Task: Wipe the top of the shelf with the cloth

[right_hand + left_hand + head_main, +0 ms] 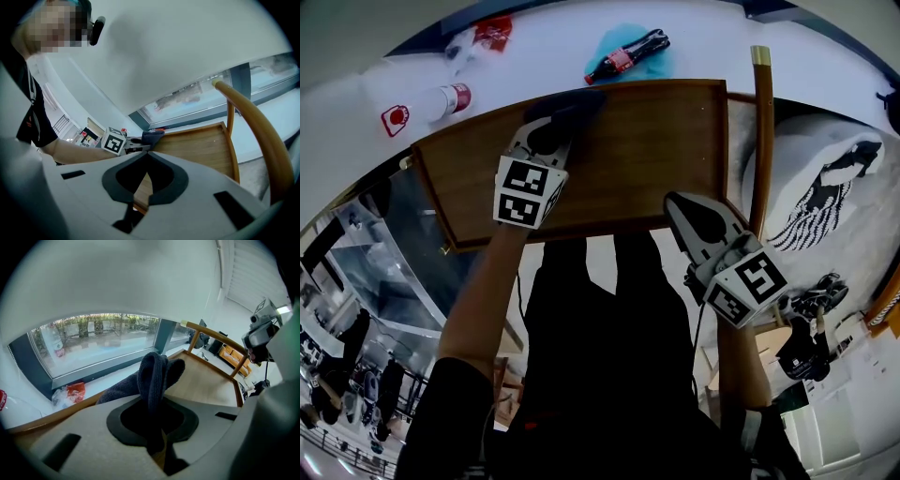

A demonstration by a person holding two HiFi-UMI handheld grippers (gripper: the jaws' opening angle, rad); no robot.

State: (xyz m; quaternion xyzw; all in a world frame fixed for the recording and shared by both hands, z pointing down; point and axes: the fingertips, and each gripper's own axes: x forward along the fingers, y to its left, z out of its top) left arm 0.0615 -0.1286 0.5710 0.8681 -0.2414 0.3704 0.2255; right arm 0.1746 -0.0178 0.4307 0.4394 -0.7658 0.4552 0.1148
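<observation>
Head view: the left gripper (551, 127) holds the dark cloth (572, 105) at the 11 o'clock corner of the wooden shelf top (647, 159), right at the far rim. The right gripper (684, 208) hangs at 5 o'clock by the near edge. Left gripper view: its jaws pinch a bunched fold of cloth, so probably little fabric meets the wood. Right gripper view: jaws pressed together, nothing between. A stroke pushed toward 12 o'clock could drag the cloth off the rim.

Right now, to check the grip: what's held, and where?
The left gripper grips the cloth by a bunched fold; the right gripper holds nothing.
</observation>
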